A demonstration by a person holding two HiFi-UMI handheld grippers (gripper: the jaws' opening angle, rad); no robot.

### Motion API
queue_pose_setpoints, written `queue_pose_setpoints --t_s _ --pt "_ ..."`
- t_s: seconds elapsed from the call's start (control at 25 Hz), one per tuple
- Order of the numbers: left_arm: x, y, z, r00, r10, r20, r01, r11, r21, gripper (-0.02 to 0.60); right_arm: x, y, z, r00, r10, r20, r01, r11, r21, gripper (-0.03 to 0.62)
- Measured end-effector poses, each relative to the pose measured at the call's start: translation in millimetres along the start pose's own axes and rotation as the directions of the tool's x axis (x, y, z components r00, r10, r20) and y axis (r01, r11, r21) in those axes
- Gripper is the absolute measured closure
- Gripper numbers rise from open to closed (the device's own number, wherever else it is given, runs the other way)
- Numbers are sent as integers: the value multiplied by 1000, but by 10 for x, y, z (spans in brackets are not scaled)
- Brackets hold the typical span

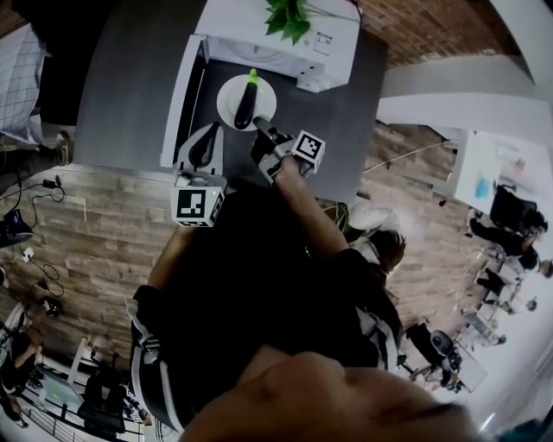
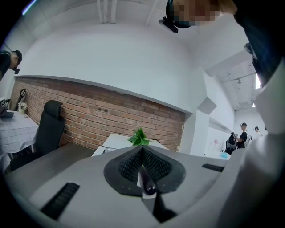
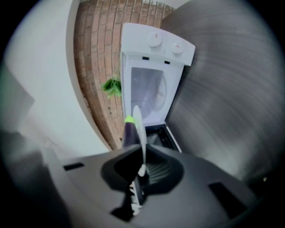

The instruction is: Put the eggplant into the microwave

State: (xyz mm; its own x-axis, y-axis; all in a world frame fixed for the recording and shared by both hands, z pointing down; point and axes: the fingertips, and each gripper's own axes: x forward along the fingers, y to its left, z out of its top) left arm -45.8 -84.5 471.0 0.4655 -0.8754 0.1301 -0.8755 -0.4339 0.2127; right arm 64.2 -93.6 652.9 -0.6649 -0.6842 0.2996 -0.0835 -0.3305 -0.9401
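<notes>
A dark purple eggplant (image 1: 246, 104) with a green stem lies on a small white plate (image 1: 226, 102). The plate hovers just in front of the white microwave (image 1: 294, 39), whose door (image 1: 180, 104) stands swung open at the left. My right gripper (image 1: 263, 129) is shut on the plate's near rim. In the right gripper view the plate (image 3: 139, 129) runs edge-on between the pads, the eggplant (image 3: 129, 133) beside it and the microwave's (image 3: 156, 49) lit inside beyond. My left gripper (image 1: 205, 151) is shut and empty by the door's free end; the left gripper view shows its pads (image 2: 153, 167) meeting.
The microwave stands on a grey table (image 1: 130, 86) against a brick wall (image 2: 98, 116), with a green plant (image 1: 289, 17) on top. A black office chair (image 2: 49, 129) is at the table's left. Wooden floor and people lie further off.
</notes>
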Motion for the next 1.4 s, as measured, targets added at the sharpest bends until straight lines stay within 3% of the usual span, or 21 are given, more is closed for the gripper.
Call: queue_pose_setpoints --t_s 0.24,1.4 --pt "193 -35 -148 1000 10 -25 -10 1000 13 549 193 -149 327 1000 -4 7 4 1000 21 556" --pt "41 25 -108 999 23 -43 -22 999 27 549 797 -393 833 995 5 101 -7 1000 16 556"
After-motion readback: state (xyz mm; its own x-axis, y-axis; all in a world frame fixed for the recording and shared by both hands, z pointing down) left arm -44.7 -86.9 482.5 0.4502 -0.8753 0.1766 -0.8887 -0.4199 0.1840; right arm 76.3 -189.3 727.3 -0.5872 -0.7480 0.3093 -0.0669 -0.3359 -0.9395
